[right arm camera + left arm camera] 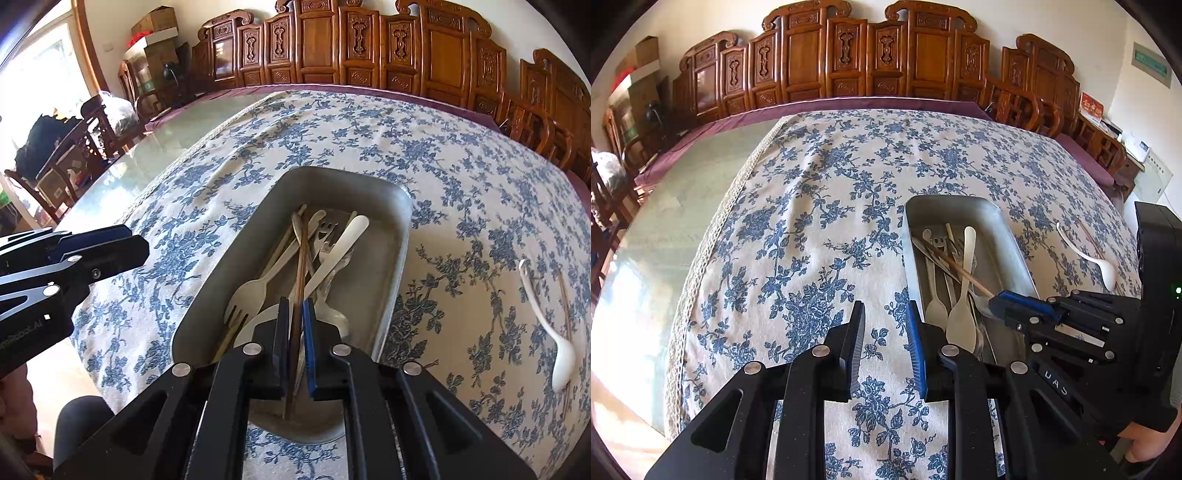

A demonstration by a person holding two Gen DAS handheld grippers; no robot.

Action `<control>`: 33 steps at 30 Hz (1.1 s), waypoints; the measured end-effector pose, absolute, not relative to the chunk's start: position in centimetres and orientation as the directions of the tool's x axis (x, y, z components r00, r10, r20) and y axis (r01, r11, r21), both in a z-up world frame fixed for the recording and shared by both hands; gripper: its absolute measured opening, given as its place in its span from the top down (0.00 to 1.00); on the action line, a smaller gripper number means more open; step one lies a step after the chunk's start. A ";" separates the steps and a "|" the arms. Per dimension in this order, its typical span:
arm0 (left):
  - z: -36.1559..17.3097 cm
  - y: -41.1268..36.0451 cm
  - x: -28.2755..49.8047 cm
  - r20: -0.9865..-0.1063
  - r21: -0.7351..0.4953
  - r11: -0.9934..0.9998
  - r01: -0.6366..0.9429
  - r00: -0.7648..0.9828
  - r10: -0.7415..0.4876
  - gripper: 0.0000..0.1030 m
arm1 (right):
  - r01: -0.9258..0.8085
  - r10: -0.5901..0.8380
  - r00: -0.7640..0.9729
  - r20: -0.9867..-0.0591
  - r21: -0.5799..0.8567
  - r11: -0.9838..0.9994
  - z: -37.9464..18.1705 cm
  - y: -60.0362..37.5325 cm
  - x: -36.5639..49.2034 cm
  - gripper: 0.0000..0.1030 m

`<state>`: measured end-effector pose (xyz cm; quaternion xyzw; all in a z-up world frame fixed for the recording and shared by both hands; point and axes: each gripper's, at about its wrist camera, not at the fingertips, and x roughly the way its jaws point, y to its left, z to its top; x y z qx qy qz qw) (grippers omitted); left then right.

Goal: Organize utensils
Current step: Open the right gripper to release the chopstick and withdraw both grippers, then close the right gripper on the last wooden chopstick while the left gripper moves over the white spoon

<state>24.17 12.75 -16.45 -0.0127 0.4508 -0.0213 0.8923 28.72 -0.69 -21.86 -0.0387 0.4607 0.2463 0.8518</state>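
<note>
Right gripper (295,314) around one chopstick (301,266), one tray (400,236), perhaps six utensils

Matt grey metal tray (395,236); glossy white plastic spoon (554,339); printed cloth (812,206) with lace edge; smooth wooden chopstick (301,266).

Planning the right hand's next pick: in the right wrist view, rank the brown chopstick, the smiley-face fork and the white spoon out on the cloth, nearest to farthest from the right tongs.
1. Brown chopstick: between the right tongs, over the metal tray.
2. Smiley-face fork: farther up the tray.
3. White spoon: outside the tray, far right on the cloth.
</note>
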 end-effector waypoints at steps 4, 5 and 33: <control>-16.5 12.7 24.1 -0.805 -0.042 0.999 0.028 0.592 -0.051 0.80 | -0.474 0.399 0.438 -0.805 0.170 0.864 -22.0 -0.6 28.5 0.75; -16.5 12.7 24.1 -0.804 -0.042 0.999 0.029 0.592 -0.050 0.80 | -0.480 0.407 0.445 -0.798 0.172 0.861 -21.8 -0.8 28.3 0.64; -15.7 -0.8 24.2 -0.764 -0.096 0.990 0.107 0.630 -0.142 0.14 | -0.324 0.260 0.617 -0.743 0.062 0.944 -18.5 -27.3 28.1 0.36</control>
